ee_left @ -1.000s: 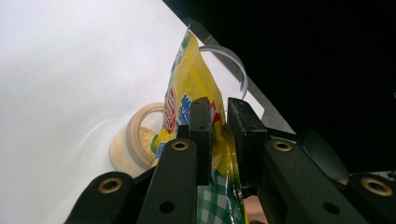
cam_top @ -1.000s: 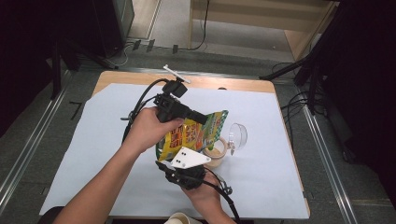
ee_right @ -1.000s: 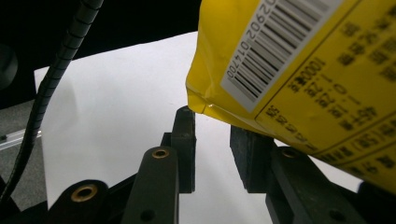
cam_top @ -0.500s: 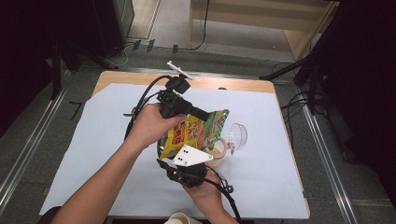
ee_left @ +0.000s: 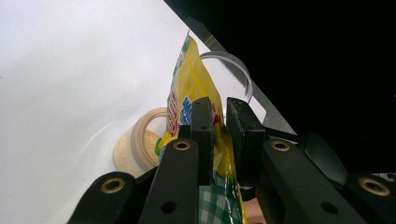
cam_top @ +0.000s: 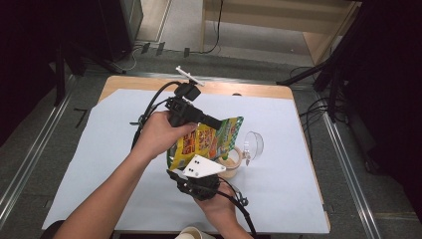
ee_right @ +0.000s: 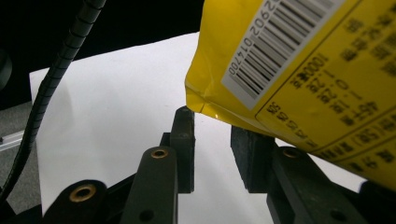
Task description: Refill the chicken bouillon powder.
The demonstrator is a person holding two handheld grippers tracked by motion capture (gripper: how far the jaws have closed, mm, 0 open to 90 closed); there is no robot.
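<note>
A yellow snack bag [cam_top: 209, 142] is held tilted above the white sheet, its green top toward the right. My left gripper [cam_top: 219, 122] comes in from the left and is shut on the bag's upper edge; in the left gripper view the bag [ee_left: 196, 88] is pinched between the pads of that gripper [ee_left: 219, 121]. Below the bag sits a round tan container [cam_top: 233, 160], also in the left gripper view [ee_left: 140, 144]. My right gripper [cam_top: 198, 172] points up at the bag's bottom. Its jaws [ee_right: 212, 140] stand apart, with the bag's barcode corner [ee_right: 299, 60] just above the tips.
A clear round lid [cam_top: 254, 144] stands on edge right of the container. A white sheet [cam_top: 99, 149] covers most of the wooden table [cam_top: 239, 89]. A paper cup [cam_top: 194, 233] sits at the near edge. Cables trail from both grippers.
</note>
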